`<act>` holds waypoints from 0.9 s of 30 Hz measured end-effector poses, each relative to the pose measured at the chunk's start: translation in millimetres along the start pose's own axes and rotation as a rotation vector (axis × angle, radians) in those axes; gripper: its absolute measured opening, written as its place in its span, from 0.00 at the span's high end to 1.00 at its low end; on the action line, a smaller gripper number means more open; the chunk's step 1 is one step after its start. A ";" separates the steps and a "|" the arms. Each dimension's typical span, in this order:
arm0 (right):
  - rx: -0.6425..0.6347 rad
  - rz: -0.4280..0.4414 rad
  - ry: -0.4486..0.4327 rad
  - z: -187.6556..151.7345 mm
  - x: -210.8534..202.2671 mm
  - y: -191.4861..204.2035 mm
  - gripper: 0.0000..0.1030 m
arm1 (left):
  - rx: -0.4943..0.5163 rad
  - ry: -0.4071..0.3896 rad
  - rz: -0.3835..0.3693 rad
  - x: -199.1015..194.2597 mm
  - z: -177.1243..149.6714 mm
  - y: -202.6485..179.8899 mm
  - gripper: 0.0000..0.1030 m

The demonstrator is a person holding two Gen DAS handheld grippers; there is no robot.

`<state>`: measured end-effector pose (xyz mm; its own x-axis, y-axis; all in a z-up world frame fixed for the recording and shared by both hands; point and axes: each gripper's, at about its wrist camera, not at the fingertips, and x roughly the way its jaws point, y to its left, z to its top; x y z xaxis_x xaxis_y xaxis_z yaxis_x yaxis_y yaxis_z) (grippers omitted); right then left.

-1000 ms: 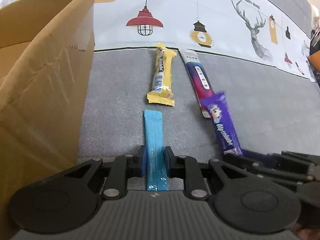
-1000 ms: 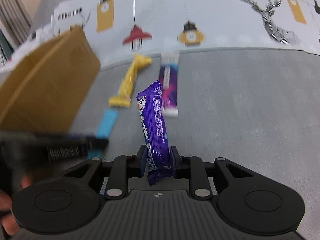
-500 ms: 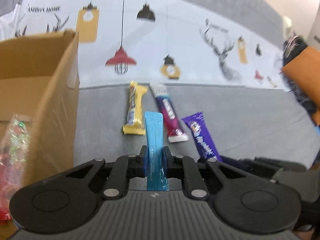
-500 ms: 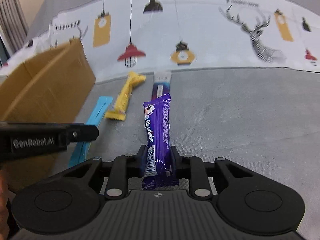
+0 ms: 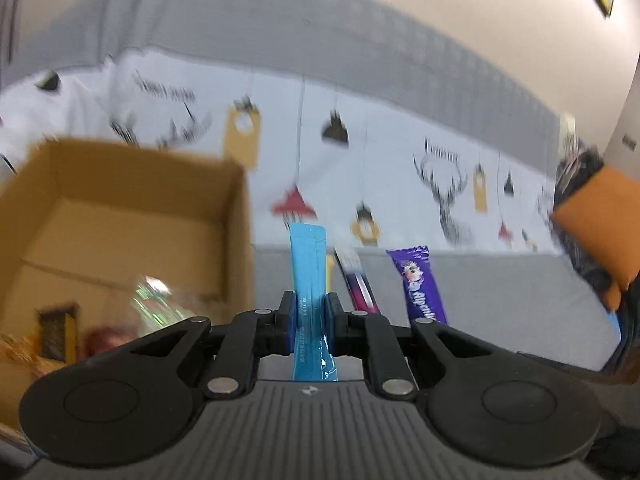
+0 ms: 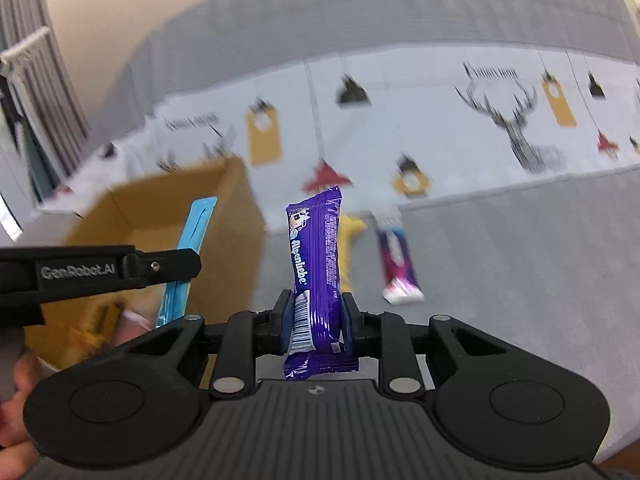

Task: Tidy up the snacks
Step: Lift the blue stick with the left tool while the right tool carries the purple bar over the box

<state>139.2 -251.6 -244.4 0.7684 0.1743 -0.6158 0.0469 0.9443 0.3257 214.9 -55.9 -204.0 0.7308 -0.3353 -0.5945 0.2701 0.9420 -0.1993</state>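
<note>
My left gripper [image 5: 310,312] is shut on a thin light-blue snack stick [image 5: 308,276], held in the air just right of an open cardboard box [image 5: 236,220]. My right gripper [image 6: 316,312] is shut on a purple Alpenliebe bar [image 6: 316,248], also lifted, and that bar [image 5: 420,284] shows beside the blue stick in the left wrist view. In the right wrist view the left gripper [image 6: 188,268] and its blue stick [image 6: 198,228] hang in front of the box [image 6: 240,216]. A yellow bar [image 6: 350,236] and a purple-red stick [image 6: 396,264] lie on the grey seat.
Several wrapped snacks [image 5: 148,296] lie blurred inside the box. A white cloth with lamp and deer prints [image 5: 440,184] covers the sofa back. An orange cushion [image 5: 600,232] sits at the right. A person's hand [image 6: 16,380] holds the left gripper.
Both grippers have risen off the seat with their snacks and tilted up. The box's open top and inside have come into the left wrist view.
</note>
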 end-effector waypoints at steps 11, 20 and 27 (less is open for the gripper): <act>-0.178 0.110 -0.154 54.5 -44.4 120.4 0.75 | -0.066 -0.217 0.101 -75.6 39.7 74.7 0.85; -0.292 0.176 -0.098 51.1 -10.9 182.3 0.75 | -0.173 -0.072 0.223 -46.4 32.4 138.9 0.84; -0.303 0.154 0.088 19.2 45.3 190.8 0.75 | -0.195 0.103 0.260 -5.1 11.4 167.3 0.84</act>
<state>195.2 -68.9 -196.4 0.6934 0.3321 -0.6395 -0.2671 0.9427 0.1999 263.5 103.3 -225.4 0.6896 -0.0901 -0.7186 -0.0492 0.9841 -0.1707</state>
